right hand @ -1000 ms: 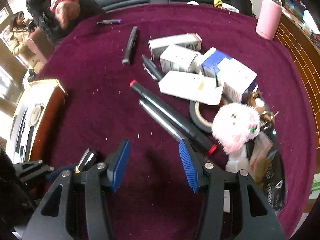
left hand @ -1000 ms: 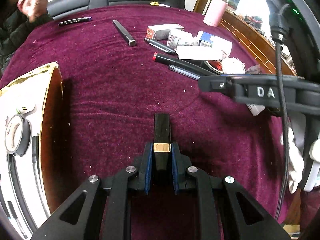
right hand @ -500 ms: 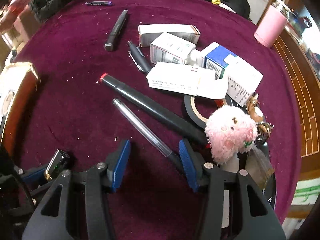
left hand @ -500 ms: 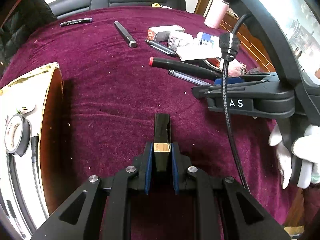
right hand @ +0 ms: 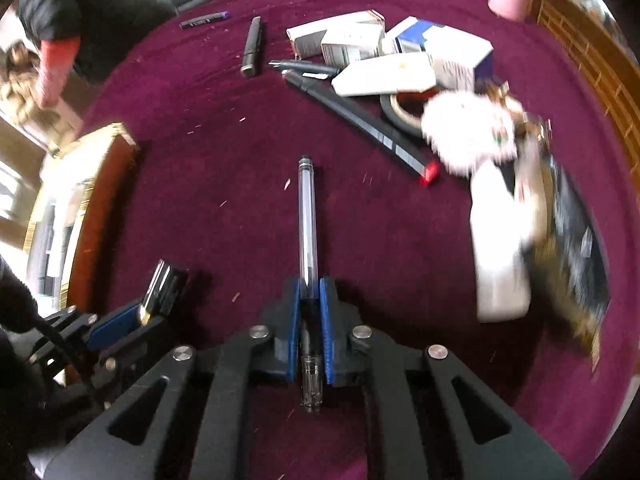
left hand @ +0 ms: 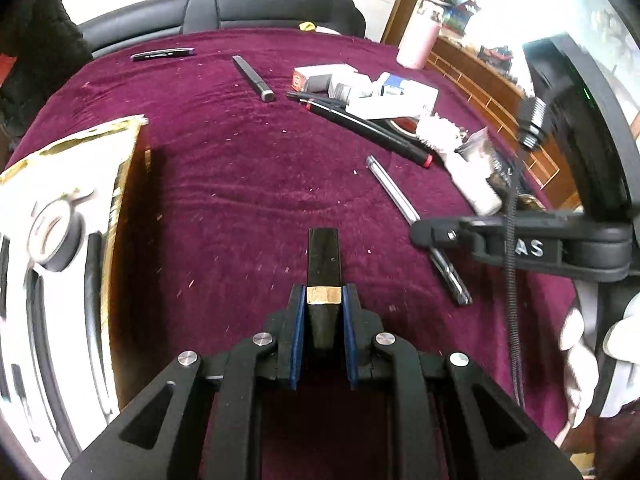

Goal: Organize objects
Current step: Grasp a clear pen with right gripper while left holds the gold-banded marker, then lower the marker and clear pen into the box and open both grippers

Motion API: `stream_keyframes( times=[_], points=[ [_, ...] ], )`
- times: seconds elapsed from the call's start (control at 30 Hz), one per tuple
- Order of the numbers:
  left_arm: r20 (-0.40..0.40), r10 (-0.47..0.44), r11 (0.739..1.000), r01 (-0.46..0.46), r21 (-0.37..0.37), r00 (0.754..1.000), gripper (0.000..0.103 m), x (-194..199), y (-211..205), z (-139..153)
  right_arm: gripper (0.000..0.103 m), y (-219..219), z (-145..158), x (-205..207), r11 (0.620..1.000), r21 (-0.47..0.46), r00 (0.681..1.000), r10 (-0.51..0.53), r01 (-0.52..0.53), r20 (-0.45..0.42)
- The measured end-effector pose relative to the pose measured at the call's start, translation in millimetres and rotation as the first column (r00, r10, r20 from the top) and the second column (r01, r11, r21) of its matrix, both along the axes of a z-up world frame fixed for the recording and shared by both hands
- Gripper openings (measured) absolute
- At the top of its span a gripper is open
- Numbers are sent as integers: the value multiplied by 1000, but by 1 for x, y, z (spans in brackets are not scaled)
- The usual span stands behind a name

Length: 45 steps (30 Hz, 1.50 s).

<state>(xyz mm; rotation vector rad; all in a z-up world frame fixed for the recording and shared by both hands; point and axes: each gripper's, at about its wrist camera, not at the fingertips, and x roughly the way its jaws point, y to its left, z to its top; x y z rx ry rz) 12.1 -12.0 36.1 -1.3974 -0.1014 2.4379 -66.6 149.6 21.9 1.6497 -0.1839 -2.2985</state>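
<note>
My left gripper (left hand: pixel 323 292) is shut on a short black bar with a gold band (left hand: pixel 322 256), held above the maroon cloth (left hand: pixel 240 184). In the right wrist view the same gripper (right hand: pixel 136 316) shows at lower left with the bar (right hand: pixel 164 284) in it. My right gripper (right hand: pixel 310 284) has its jaws closing, and the blue pads press a clear plastic pen (right hand: pixel 307 208) near its dark rear end. The pen points straight forward along the fingers. The left wrist view shows that pen (left hand: pixel 390 188) slanting under the right gripper (left hand: pixel 424 234).
A gold-edged box (left hand: pixel 124 168) with a tape roll (left hand: pixel 52 232) stands at the left. A black marker with a red end (right hand: pixel 360 120), white cartons (right hand: pixel 384 76), a fluffy pink toy (right hand: pixel 468 132), a white bottle (right hand: pixel 500 248) and a grey pen (left hand: pixel 254 78) lie beyond. A person (right hand: pixel 48 20) stands back left.
The right gripper's jaws were open around the clear pen and have now closed on it; the pen has swung in line with the fingers. The left gripper keeps its grip on the black bar.
</note>
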Motion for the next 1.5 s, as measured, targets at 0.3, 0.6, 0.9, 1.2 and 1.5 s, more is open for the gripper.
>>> stream_keyframes(
  times=[0.3,0.6,0.9,1.2,1.5],
  points=[
    [-50,86,995,-82,62,995,14,37,-53,35,8,-23,33,34,949,-313,999,33,-32,-2],
    [-54,243,970,-244,-9,969,14,26,-137,40,8,-139,45,38,903,-400,984,178,-155,20],
    [41,313,950,-312,-27,949,14,7,-180,-3,8,-215,13,27,923,-364,976,181,-128,117],
    [38,303,953,-302,-15,952,14,12,-186,-3,9,-215,7,25,949,-300,982,143,-100,125],
    [46,347,936,-349,46,937,15,16,-202,-1,23,-209,8,27,960,-266,987,119,-87,108]
  ],
)
